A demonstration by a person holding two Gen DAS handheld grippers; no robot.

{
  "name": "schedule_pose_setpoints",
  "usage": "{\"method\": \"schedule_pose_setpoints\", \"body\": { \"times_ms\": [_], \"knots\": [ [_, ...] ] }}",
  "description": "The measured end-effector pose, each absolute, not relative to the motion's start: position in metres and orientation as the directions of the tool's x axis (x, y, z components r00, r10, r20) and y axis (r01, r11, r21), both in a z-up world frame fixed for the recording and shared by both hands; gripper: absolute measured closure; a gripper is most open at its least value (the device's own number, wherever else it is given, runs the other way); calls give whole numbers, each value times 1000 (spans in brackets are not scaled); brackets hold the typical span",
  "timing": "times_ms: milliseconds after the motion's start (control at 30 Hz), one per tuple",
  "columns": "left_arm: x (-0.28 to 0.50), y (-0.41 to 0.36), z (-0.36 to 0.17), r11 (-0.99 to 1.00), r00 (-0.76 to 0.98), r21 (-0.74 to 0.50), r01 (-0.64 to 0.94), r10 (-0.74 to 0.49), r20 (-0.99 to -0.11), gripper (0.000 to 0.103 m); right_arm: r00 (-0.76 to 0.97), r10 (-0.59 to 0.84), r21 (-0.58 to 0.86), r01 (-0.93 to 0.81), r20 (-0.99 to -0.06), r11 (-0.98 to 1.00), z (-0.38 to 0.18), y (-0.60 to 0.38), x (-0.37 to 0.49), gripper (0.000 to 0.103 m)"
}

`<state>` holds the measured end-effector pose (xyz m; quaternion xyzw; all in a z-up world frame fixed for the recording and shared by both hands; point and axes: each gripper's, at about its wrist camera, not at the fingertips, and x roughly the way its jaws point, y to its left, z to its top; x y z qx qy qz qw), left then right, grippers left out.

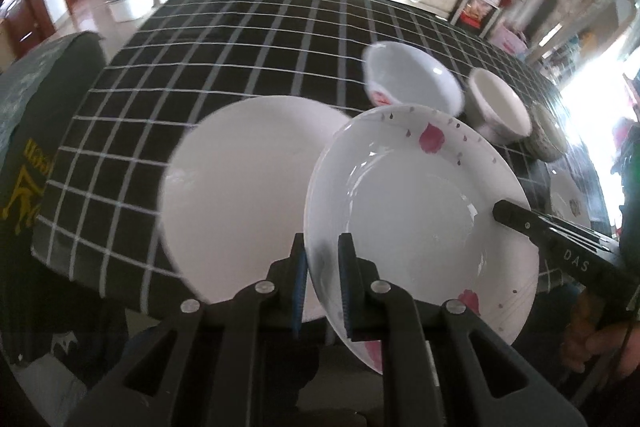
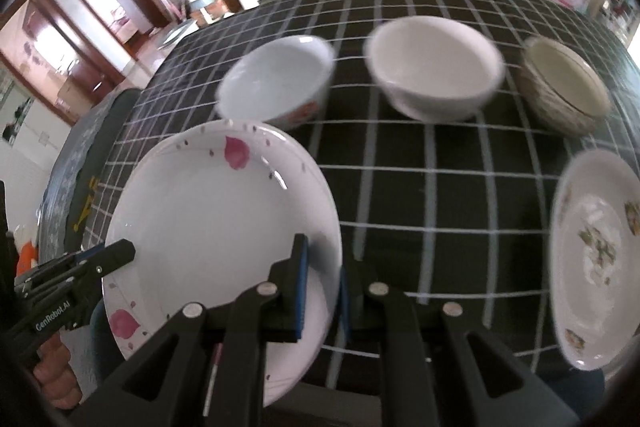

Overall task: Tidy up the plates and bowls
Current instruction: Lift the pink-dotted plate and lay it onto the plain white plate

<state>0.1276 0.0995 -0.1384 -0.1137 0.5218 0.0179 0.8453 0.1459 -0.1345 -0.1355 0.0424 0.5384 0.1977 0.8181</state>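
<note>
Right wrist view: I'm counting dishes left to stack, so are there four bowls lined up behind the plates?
No: only three bowls stand there, a white bowl with red print, a plain white bowl and a patterned bowl.

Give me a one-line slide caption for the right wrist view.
Both grippers clamp the petal plate above the checked cloth, three bowls behind, floral plate at right.

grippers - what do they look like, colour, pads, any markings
Both are black two-finger tools. The left gripper and right gripper each have blue ribbed pads and silver round pivot pins on scissor-like linkage arms. White lettering on the bodies: "GenRobot.AI" on the left, "DAS" on the right.
</note>
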Motion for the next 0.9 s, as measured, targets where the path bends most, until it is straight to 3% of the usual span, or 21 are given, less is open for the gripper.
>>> {"method": "schedule_pose_setpoints", "body": {
  "times_ms": [433,900],
  "knots": [
    [108,163,-146,944,450,-160,-289,-13,-893,91,281,369,244,-393,-886,887,-143,-63,153,85],
    [119,184,-163,934,435,-170,-313,-18,-900,91,263,331,195,-434,-906,879,-154,-27,162,84]
  ]
}}
